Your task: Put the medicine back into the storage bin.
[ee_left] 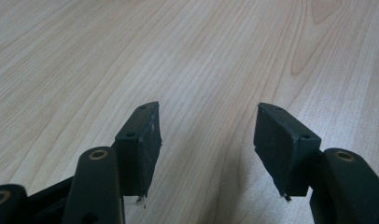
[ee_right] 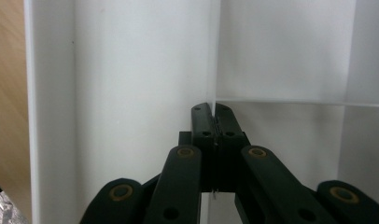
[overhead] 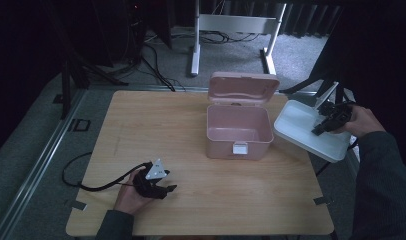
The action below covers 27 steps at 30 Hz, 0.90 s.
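An open pink box [overhead: 238,134] stands at the back middle of the wooden table [overhead: 191,130], its lid [overhead: 243,88] tipped up behind it. A white divided tray [overhead: 297,121] hangs tilted over the table's right edge, next to the box. My right gripper [overhead: 322,128] is shut on the thin divider wall [ee_right: 215,56] inside the tray [ee_right: 131,70], its jaws [ee_right: 215,109] pressed together on that wall. My left gripper [overhead: 169,189] rests near the table's front left. Its jaws [ee_left: 206,116] stand open over bare wood with nothing between them.
A black cable [overhead: 83,172] trails from the left gripper off the table's left edge. Behind the table, a white frame with legs [overhead: 231,30] and floor cables [overhead: 156,65] lie on the grey carpet. A dark stand [overhead: 71,70] rises at the back left.
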Available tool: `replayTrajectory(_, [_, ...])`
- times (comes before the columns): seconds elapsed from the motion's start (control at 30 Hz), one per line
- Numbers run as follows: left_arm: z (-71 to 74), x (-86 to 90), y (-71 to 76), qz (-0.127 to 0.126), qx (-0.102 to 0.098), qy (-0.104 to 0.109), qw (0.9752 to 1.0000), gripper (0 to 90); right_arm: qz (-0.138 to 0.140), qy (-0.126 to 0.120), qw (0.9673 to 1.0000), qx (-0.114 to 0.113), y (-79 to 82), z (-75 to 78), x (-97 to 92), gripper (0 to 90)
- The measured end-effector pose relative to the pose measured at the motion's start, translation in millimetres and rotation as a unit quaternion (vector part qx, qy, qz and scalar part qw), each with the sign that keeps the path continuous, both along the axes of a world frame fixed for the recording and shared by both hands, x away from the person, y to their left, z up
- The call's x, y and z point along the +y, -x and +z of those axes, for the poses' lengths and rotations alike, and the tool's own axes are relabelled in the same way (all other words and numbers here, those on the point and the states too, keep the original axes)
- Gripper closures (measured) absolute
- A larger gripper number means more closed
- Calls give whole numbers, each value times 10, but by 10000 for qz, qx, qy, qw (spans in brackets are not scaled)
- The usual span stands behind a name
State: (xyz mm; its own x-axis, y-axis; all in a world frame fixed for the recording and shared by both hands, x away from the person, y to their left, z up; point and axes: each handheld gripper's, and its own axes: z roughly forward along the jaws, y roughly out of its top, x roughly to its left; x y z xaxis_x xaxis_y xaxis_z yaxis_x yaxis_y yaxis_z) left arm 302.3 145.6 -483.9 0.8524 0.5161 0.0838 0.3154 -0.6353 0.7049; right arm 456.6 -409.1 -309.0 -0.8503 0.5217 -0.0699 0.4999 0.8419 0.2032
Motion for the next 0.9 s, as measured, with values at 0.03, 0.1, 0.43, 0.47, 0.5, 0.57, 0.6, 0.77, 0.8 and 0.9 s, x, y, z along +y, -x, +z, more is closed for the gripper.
replayTrajectory(0.03, [2,1,0,4,-2,-2,10000,413,86,8,10000,-9,8,12,32,895])
replayTrajectory(0.1, [1,1,2,7,-4,8,10000,413,240,-34,9997,-21,22,29,104,896])
replayTrajectory(0.43, [1,0,2,6,0,10,10000,414,830,-337,9959,-104,37,47,474,896])
replayTrajectory(0.47, [2,1,1,10,-2,7,10000,414,949,-340,9948,-116,19,44,590,896])
replayTrajectory(0.5, [3,2,1,13,-4,9,10000,414,1014,-350,9941,-132,9,46,642,896])
replayTrajectory(0.57, [4,3,3,13,-11,16,10000,414,1113,-361,9930,-134,-6,48,750,896])
replayTrajectory(0.6, [4,3,3,13,-11,16,10000,414,1113,-361,9930,-134,-6,48,750,896])
replayTrajectory(0.77, [8,8,5,21,-21,32,10000,413,1407,-399,9891,-168,-68,58,1065,896])
replayTrajectory(0.8, [8,9,6,28,-23,48,10000,414,1473,-391,9882,-170,-81,59,1118,896])
replayTrajectory(0.9, [10,13,4,21,-32,28,10000,414,1575,-387,9866,-173,-119,58,1257,896])
